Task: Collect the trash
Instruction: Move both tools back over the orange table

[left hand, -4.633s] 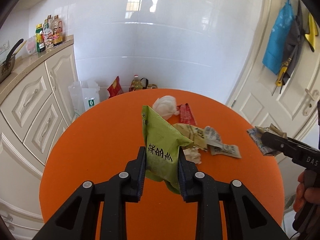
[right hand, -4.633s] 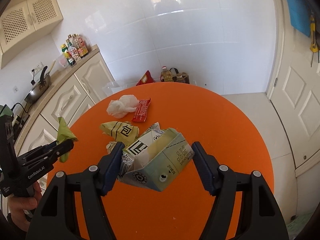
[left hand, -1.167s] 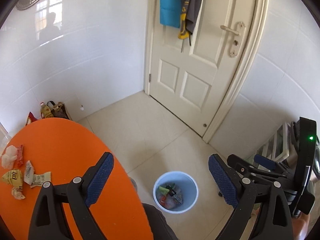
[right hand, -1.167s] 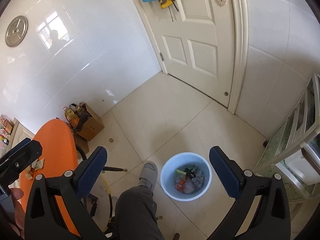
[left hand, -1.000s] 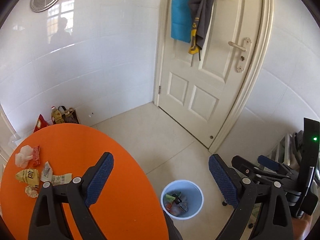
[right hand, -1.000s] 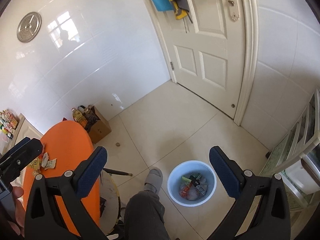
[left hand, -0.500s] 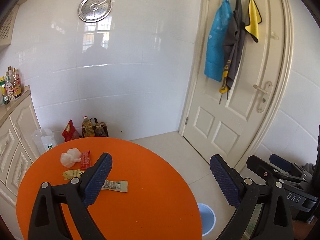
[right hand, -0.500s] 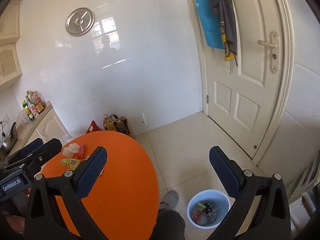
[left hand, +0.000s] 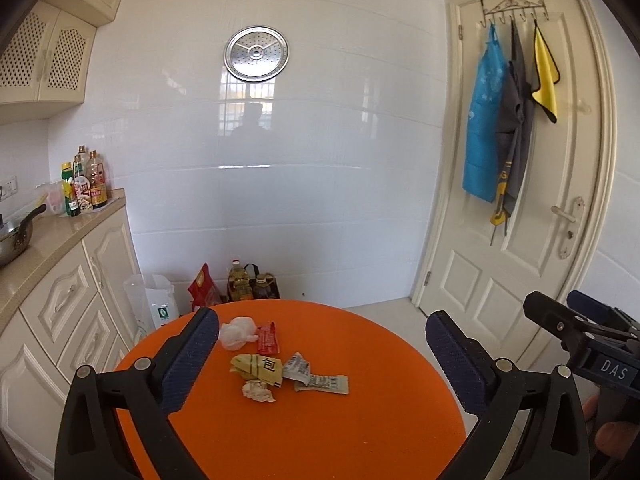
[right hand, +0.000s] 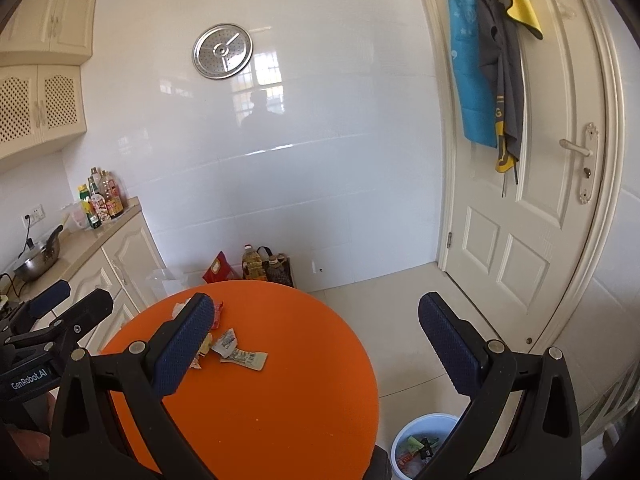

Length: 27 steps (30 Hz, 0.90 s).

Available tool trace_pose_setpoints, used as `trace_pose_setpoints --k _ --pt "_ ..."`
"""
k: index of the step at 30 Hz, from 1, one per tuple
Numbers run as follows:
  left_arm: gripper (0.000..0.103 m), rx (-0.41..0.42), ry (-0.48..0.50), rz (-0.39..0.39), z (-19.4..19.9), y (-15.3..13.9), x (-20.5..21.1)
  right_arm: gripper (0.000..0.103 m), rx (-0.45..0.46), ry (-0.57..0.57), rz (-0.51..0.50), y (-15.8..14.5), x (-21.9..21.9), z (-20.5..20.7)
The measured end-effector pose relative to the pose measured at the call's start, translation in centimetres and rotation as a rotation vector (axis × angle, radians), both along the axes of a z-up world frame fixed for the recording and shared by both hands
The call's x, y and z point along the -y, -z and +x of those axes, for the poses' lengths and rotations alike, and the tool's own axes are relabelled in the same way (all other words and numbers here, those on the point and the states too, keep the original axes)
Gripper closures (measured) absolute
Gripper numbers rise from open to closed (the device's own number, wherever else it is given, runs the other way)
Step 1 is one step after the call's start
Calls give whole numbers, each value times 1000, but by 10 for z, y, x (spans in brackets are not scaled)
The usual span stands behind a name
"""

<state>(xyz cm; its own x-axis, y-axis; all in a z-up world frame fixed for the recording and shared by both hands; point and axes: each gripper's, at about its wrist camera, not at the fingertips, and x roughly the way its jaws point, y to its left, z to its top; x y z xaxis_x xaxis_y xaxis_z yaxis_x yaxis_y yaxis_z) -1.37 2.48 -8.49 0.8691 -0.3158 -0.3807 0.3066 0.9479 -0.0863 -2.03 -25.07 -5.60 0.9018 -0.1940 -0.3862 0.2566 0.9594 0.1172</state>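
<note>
Both grippers empty above the round orange worktop (left hand: 320,432)

We see the left gripper (left hand: 320,360) opening wide, the right gripper (right hand: 312,344) spread (crumpled wrappers (left hand: 276,368) lie below).

Both views are bright and evenly daylit. The glossy white wall tiles (left hand: 320,184) carry window reflections and streaks of glare. Shadows on the orange tabletop (left hand: 320,420) are faint. Focus is sharp with no motion blur. Fisheye distortion bows the door (right hand: 532,200) and cupboards; the corners are vignetted black.

Black hand-held gripper (left hand: 322,356); blue dimpled pads (left hand: 192,360); silver screws.
</note>
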Motion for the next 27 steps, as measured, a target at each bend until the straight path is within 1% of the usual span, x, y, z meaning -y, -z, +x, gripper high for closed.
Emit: trace_pose_setpoints --k 3,11,21,27 --pt "1 -7 -29 -18 -5 2 -1 0 11 -18 -6 -3 -13 2" --pt "1 -23 -114 -27 -6 2 -12 0 13 -95 -26 -8 -43 17" --pt "1 -28 -169 -36 0 0 -40 0 -8 -183 -51 -3 -72 34" --pt "1 -63 -200 -34 15 12 -52 0 -52 -209 -67 11 -79 54"
